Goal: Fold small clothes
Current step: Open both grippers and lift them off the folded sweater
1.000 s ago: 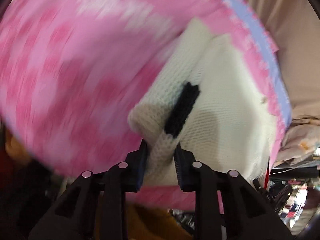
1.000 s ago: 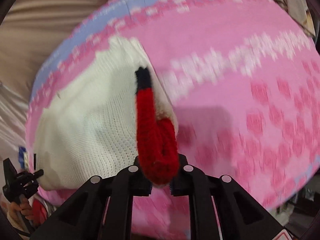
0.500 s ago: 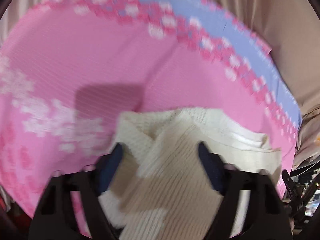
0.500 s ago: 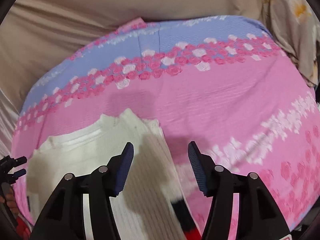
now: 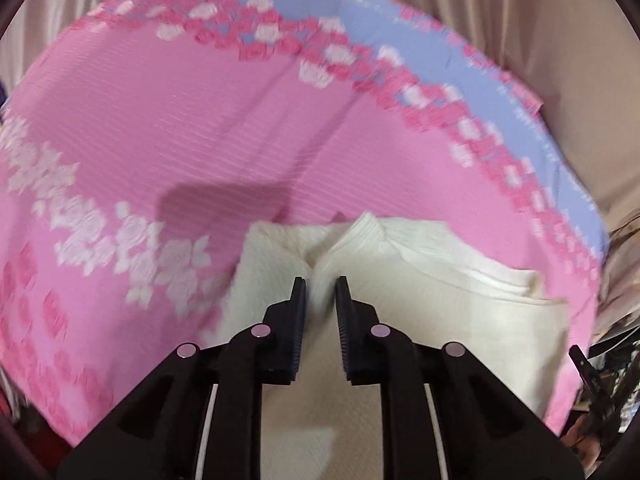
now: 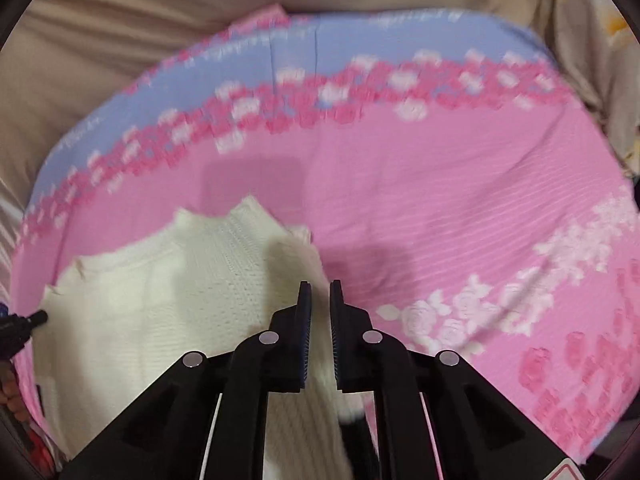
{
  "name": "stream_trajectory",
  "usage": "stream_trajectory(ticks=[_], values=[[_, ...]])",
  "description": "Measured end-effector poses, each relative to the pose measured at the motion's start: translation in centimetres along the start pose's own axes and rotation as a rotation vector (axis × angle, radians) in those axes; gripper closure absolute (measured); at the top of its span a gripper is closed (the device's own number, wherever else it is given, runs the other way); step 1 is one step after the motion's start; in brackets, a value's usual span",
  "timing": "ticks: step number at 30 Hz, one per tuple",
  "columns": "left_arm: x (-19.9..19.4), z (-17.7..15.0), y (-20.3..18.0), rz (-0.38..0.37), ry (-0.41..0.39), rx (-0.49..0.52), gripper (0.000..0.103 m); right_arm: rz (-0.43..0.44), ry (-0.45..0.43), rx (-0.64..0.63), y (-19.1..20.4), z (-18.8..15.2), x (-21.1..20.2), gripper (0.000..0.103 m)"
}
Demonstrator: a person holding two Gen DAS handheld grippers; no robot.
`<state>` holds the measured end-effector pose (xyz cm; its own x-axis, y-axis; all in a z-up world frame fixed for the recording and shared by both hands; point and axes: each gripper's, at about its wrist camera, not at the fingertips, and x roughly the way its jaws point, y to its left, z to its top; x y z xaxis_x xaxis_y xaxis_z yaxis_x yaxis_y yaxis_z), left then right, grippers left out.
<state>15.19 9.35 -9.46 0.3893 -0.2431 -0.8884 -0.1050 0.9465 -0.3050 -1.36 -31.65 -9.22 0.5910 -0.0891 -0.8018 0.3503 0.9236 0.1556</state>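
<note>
A small cream knit sweater (image 5: pixel 432 292) lies flat on a pink flowered blanket (image 5: pixel 192 128), sleeves folded over its body. It also shows in the right wrist view (image 6: pixel 168 304), with a black cuff band (image 6: pixel 356 428) at the bottom. My left gripper (image 5: pixel 320 284) hovers over the sweater's middle near the collar, jaws nearly closed with a narrow gap, pinching nothing I can see. My right gripper (image 6: pixel 319 288) is over the sweater's right edge, jaws nearly closed; I cannot tell whether knit is between them.
The pink blanket (image 6: pixel 440 208) has a lilac band (image 6: pixel 360 44) at the far edge. Beige bedding (image 6: pixel 120 20) lies beyond it. A flowered pillow (image 6: pixel 592 40) is at far right. Dark clutter (image 5: pixel 600 380) lies past the blanket's right edge.
Both grippers let go of the sleeve cuffs, opened wide above the sweater, then narrowed again. The sleeves now lie folded on the sweater's body. The view has shifted toward the collar.
</note>
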Motion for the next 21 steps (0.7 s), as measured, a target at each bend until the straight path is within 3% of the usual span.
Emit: stream_trajectory(ticks=[3, 5, 7, 9, 12, 16, 18, 19, 20, 21], values=[[-3.9, -2.9, -1.1, -0.016, -0.033, 0.027, 0.088, 0.106, -0.006, -0.101, 2.6, -1.8, -3.2, 0.087], [-5.4, -6.3, -3.0, -0.034, -0.027, 0.068, 0.088, 0.244, 0.068, -0.225, 6.1, -5.2, -3.6, 0.087], [-4.9, -9.4, -4.7, -0.055, 0.026, 0.089, 0.088, 0.355, 0.16, -0.295, 9.2, -8.6, -2.8, 0.087], [-2.7, -13.0, -6.0, -0.053, 0.122, 0.109, 0.085, 0.385, 0.225, -0.36, 11.3, -11.4, -1.7, 0.093], [-0.3, -15.9, -4.9, 0.008, 0.196, 0.112, 0.085, 0.282, 0.265, -0.397, 10.7, -13.6, -0.3, 0.099], [-1.3, -15.9, -0.8, 0.044, 0.212, 0.089, 0.086, 0.033, 0.272, -0.111, -0.5, -13.0, -0.6, 0.101], [-1.6, -16.0, 1.6, 0.022, 0.233, 0.083, 0.088, -0.054, 0.283, 0.028, -5.7, -13.3, -1.4, 0.103], [-1.8, -16.0, 2.1, 0.005, 0.243, 0.085, 0.093, -0.096, 0.295, 0.083, -7.4, -13.3, -1.9, 0.103], [-2.1, -16.0, 2.5, 0.0, 0.25, 0.091, 0.094, -0.162, 0.304, 0.109, -7.9, -13.2, -2.6, 0.097], [-2.7, -15.9, 2.7, -0.006, 0.248, 0.098, 0.094, -0.15, 0.276, 0.116, -7.3, -12.7, -3.7, 0.097]])
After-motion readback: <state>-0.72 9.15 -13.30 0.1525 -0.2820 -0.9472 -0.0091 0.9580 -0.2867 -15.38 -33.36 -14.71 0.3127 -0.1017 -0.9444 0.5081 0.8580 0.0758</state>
